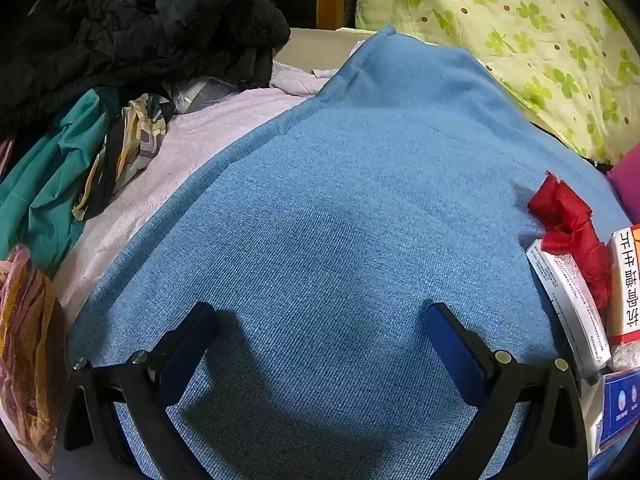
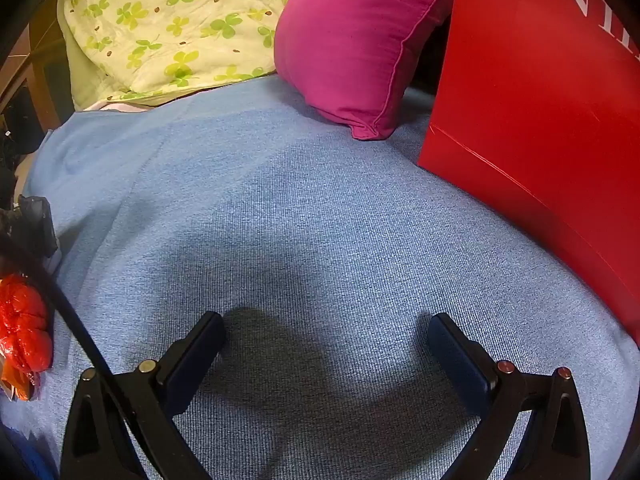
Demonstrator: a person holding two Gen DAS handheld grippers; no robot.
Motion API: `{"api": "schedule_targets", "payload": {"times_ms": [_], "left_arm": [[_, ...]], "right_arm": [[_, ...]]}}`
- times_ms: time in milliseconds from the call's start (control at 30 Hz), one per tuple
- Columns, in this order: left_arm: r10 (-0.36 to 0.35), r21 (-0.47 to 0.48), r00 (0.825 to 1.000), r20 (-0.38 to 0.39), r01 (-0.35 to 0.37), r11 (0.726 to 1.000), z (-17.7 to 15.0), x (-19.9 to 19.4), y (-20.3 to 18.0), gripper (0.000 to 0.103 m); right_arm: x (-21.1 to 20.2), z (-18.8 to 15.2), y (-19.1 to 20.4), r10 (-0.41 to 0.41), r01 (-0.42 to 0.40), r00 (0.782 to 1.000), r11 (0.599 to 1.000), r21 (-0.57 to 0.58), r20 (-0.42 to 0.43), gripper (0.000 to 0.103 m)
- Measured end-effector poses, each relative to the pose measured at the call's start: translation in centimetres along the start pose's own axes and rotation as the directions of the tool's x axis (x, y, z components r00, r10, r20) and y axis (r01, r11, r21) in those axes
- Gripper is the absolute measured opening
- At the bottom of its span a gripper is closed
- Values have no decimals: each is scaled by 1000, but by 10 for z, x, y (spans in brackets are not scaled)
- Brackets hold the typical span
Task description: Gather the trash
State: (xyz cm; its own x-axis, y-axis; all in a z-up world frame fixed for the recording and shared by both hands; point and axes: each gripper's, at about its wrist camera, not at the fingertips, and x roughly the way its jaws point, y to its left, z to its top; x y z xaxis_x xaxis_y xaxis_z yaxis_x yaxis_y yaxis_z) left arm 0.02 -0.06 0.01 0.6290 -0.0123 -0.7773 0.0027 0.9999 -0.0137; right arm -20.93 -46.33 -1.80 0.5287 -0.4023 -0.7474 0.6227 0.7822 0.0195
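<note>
Trash sits in a small heap at the right edge of my left view: a crumpled red wrapper [image 1: 568, 224] on top, a white printed box [image 1: 566, 304] leaning against it on its left, an orange-and-white box [image 1: 626, 280] with printed characters on its right, and a blue-and-white box [image 1: 620, 408] below them at the frame edge. All of it lies on the blue blanket [image 1: 340, 200]. In my right view the same pile shows at the far left edge as a shiny red wrapper [image 2: 24, 328] with something orange under it; I can't read more there.

My left gripper [image 1: 320, 316] hangs over bare blanket, tilted down, jaws spread wide, nothing between them. It is left of the heap and not touching it. My right gripper [image 2: 326, 326] is the same: jaws fully apart, empty, over bare blanket, well right of the wrapper. A black cable [image 2: 68, 312] crosses its left finger.

Further out: a magenta pillow [image 2: 352, 40] rests on the blanket's far side, with a red paper bag [image 2: 540, 120] standing just right of it. A clover-print quilt [image 2: 168, 28] lies behind. Left of the blanket I see a pale pink towel [image 1: 192, 140], a teal cloth [image 1: 48, 184], a patterned scarf [image 1: 132, 148] and a heap of black clothes [image 1: 152, 24].
</note>
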Motion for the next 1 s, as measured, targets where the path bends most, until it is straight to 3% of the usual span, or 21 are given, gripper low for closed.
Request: {"api": "schedule_targets", "payload": {"times_ms": [567, 700, 867, 1000], "left_arm": [[-2, -5, 1000, 3, 2, 1000, -1, 1, 1, 103], [-31, -4, 999, 6, 31, 999, -1, -4, 4, 103], [-27, 35, 998, 49, 26, 999, -6, -36, 3, 103], [-74, 80, 992, 98, 67, 995, -17, -78, -5, 103]], "right_arm": [[3, 3, 4, -14, 14, 1000, 1000, -17, -11, 103], [-1, 5, -2, 31, -31, 999, 999, -9, -23, 103], [-58, -3, -4, 27, -27, 996, 1000, -11, 80, 103], [-111, -11, -4, 73, -75, 985, 997, 7, 155, 103]]}}
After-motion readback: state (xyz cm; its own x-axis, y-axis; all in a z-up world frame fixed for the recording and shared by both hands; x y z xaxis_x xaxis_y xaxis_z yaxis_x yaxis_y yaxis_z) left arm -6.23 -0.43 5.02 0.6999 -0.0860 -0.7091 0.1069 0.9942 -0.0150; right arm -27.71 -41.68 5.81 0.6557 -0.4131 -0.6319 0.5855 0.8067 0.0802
